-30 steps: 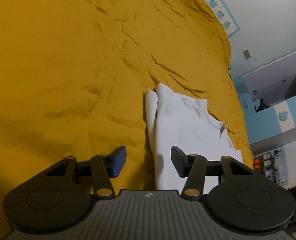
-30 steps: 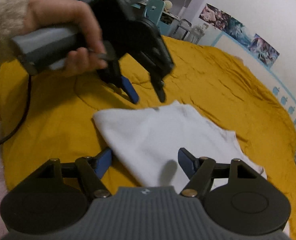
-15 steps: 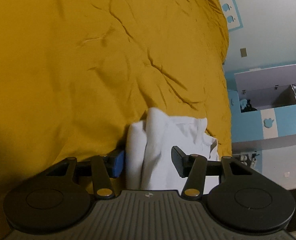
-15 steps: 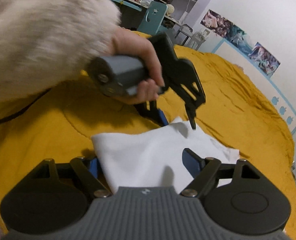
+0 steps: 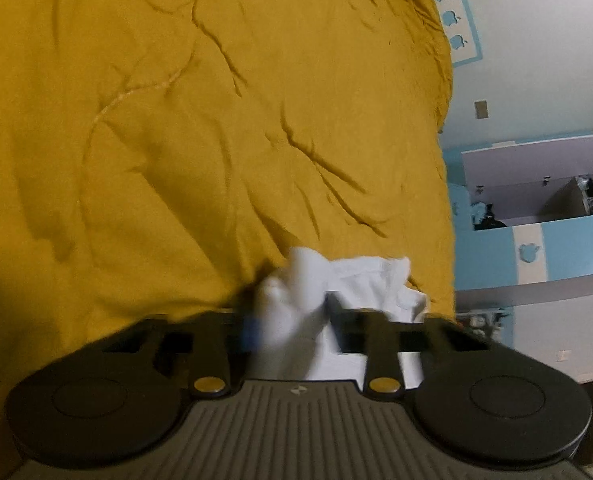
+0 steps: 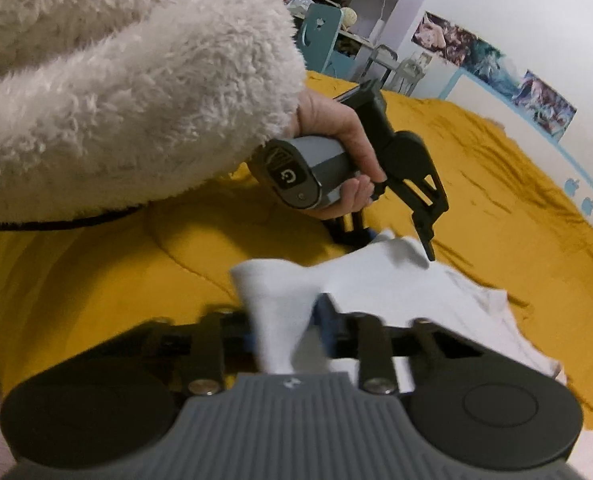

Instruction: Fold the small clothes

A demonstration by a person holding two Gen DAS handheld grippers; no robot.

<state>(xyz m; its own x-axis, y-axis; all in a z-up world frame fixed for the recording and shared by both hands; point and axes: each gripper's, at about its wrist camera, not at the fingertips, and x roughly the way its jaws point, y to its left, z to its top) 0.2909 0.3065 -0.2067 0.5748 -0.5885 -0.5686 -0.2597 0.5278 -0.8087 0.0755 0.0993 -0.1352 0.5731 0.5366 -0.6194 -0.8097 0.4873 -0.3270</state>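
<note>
A small white garment (image 6: 396,284) lies folded on a mustard-yellow bedspread (image 6: 496,184). My right gripper (image 6: 284,332) is shut on its near corner, and the cloth bunches up between the fingers. My left gripper (image 5: 292,320) has closed on the far corner of the garment (image 5: 360,280); the cloth is pinched and raised there. In the right wrist view the left gripper (image 6: 396,240) is held by a hand in a fluffy cream sleeve (image 6: 116,80), fingers down on the garment's far edge.
The yellow bedspread (image 5: 176,140) spreads wide and wrinkled to the left. Past its right edge stands blue and white furniture (image 5: 536,240). A blue chair (image 6: 320,36) and shelves stand behind the bed, with posters (image 6: 496,60) on the wall.
Both grippers came down onto the garment and closed on its corners. The cloth has bunched and lifted between the fingers. The left hand moved right and lower in the right wrist view.
</note>
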